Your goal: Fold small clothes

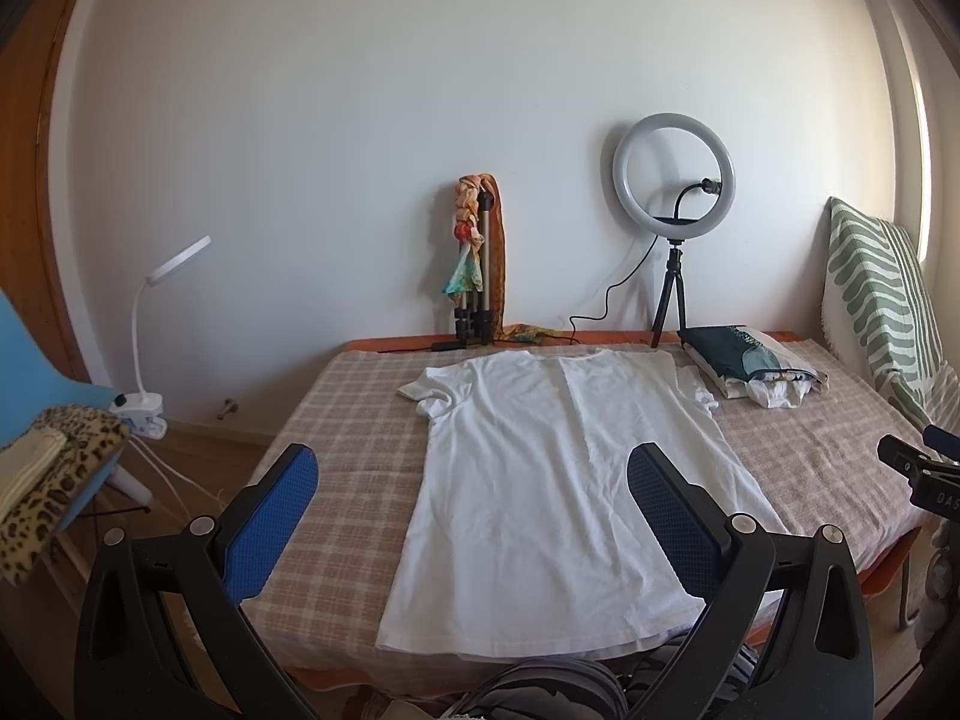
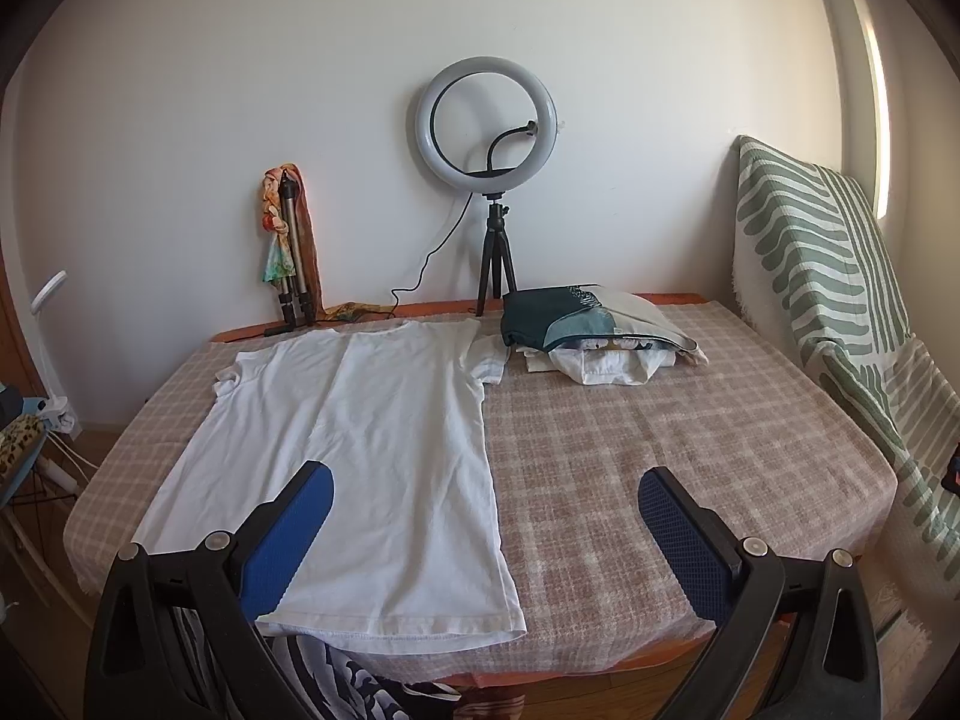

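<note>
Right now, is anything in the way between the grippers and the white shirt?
No. The white shirt lies flat on the checked cloth, and both open grippers, left and right, hang just before its near hem.

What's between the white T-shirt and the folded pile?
Almost nothing: the white T-shirt sleeve reaches the folded pile in the right wrist view; nearer, bare checked cloth.

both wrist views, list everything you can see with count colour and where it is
t-shirt: 1, white, spread flat on table
table cloth: 1, beige check, covering table
folded clothes pile: 1, teal and white, far right of table
ring light: 1, white on black tripod, far edge
tripod with scarf: 1, silver, orange scarf, by wall
clip lamp: 1, white, left
striped cloth: 1, green-white, right
left gripper: 1, black, blue pads, open
right gripper: 1, same, open
</note>
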### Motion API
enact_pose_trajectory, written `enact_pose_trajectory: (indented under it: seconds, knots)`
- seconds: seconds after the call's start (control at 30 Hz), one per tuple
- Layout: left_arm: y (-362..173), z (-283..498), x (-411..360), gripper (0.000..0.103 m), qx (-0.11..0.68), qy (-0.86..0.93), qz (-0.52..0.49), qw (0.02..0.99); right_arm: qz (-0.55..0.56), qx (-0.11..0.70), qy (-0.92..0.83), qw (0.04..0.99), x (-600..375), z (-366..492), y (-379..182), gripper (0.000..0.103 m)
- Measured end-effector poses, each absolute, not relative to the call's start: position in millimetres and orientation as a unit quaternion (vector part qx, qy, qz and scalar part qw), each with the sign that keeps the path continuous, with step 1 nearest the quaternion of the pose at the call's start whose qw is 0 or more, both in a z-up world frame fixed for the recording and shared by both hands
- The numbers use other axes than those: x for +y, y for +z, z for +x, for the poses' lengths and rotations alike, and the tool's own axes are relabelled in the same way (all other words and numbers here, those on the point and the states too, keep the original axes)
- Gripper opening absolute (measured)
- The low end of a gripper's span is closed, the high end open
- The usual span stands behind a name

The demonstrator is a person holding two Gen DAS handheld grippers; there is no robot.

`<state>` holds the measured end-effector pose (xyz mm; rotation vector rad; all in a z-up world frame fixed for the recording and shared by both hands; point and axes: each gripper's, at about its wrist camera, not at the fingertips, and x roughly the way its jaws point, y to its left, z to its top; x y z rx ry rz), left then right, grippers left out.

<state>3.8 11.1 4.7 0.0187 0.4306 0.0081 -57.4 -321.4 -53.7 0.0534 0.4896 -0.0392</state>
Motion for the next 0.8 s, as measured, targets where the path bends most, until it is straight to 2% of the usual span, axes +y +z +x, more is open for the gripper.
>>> enact_pose_trajectory:
  seconds: [0.8]
  knots:
    - [-3.7, 6.2, 16.8, 0.103, 0.22, 0.007, 0.007, 0.975, 0.025, 0.244, -0.018, 0.969, -318.6, -55.5, -57.2, 0.103]
